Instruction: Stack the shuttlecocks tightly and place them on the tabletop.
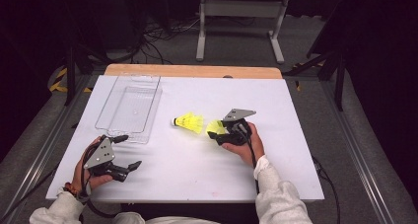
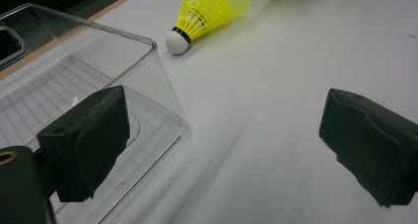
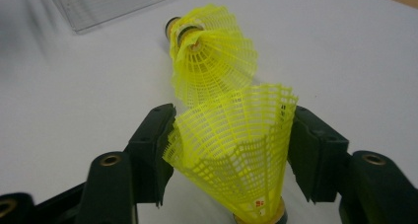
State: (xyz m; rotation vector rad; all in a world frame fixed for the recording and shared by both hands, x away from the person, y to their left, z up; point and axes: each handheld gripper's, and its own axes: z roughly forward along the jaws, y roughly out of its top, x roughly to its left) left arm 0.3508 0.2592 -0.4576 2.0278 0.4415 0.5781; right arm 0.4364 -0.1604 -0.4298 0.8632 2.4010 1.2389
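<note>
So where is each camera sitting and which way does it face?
High view: above the person's side, facing forward and down on the table; forearms, hands, both claws.
Left gripper view: on the left claw, facing the clear bin; its open jaws.
Right gripper view: on the right claw, jaws flanking a yellow shuttlecock.
Shared: the other shuttlecock.

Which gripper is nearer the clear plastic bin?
Left. The left gripper sits just off the clear plastic bin's near corner; the right gripper is farther right, around a yellow shuttlecock.
</note>
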